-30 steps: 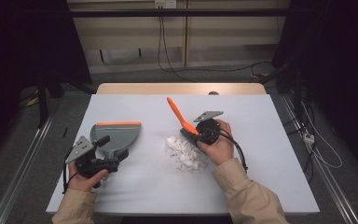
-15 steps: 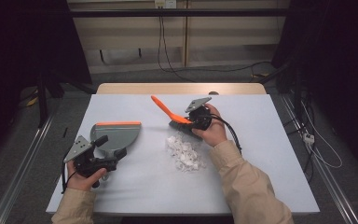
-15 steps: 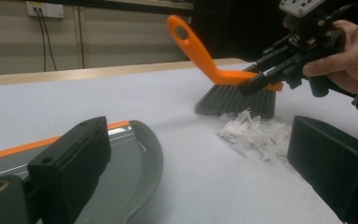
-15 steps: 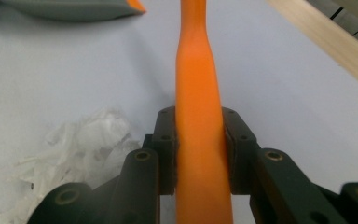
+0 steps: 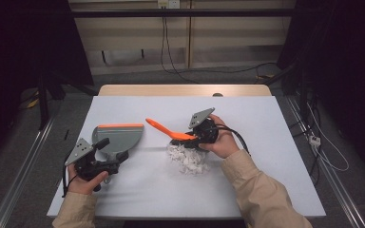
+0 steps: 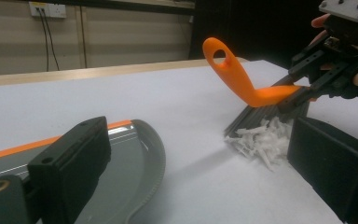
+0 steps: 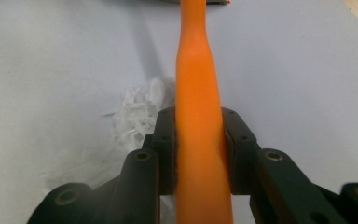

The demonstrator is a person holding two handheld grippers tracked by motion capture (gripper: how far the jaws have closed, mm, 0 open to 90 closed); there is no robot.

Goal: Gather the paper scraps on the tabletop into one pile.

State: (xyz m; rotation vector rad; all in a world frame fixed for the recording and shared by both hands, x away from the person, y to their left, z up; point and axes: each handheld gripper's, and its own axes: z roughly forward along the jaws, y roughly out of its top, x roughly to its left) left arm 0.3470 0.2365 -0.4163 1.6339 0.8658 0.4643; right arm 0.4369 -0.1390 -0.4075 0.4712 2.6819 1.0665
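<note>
With right gripper point(image 5: 196, 136) clenched on brush point(image 5: 167, 131) beside scraps point(image 5: 187, 158), could scatter them past dustpan point(image 5: 119, 135) if swept hard.

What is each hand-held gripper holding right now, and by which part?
Right hand-held gripper clamps the orange brush by its handle. Left hand-held gripper appears to hold the grey dustpan at its handle.

brush point(image 5: 171, 133): orange, tilted | paper scraps point(image 5: 187, 158): white heap | dustpan point(image 5: 119, 136): grey, flat

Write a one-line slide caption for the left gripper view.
Right gripper clamps an orange brush beside white paper scraps; grey dustpan waits on the table.
</note>
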